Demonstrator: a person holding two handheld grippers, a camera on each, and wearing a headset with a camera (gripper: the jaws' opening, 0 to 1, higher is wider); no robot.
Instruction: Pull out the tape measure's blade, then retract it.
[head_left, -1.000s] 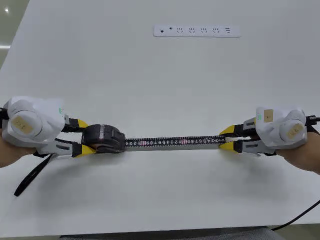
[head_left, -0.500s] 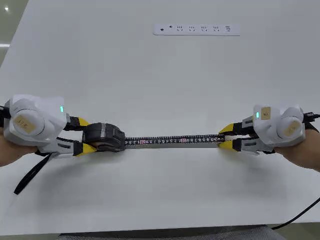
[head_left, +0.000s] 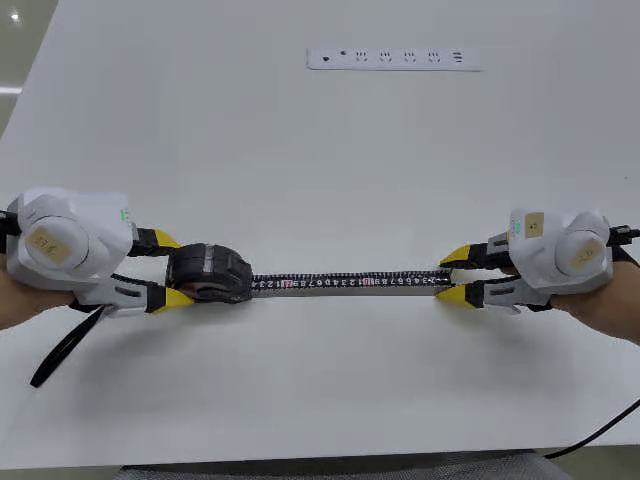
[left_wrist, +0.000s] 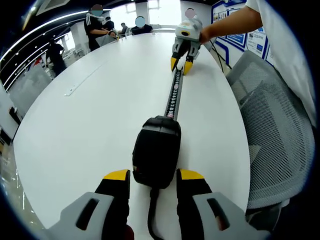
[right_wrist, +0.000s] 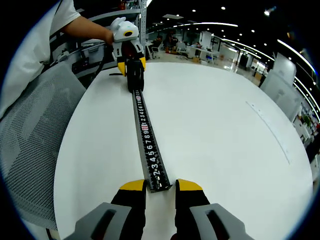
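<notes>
Almost nothing has moved over the last 1 second: the blade (head_left: 345, 283) spans the same stretch between the 2 grippers, and the slight drift of the whole head view looks like the headset's own motion.

The tape measure lies on the white bench (head_left: 320, 150), low in the head view, with a white power strip (head_left: 393, 59) well apart at the top. At centre left, the left gripper (head_left: 170, 268) has its yellow-tipped jaws pressed against the 2 sides of the black case (head_left: 207, 273). In the left gripper view the rear of the case (left_wrist: 156, 150) sits between the tips, and a black strap (left_wrist: 151, 210) trails back between them. At centre right, the right gripper (head_left: 452, 276) pinches the blade's free end. In the right gripper view the jaws close on the 2 edges of the blade (right_wrist: 146, 135) near its low numbers, though the hook itself is too small to make out.

The case is hard, compact and probably the heavier part, so it takes a firm clamp across its flanks. The blade is thin spring steel: stiff along its curve, slick on its faces, likely to kink if bent and to snap back if let go. The end by the hook is the sound place to hold it. The pull-out looks done, and feeding the blade back slowly is what remains.
</notes>
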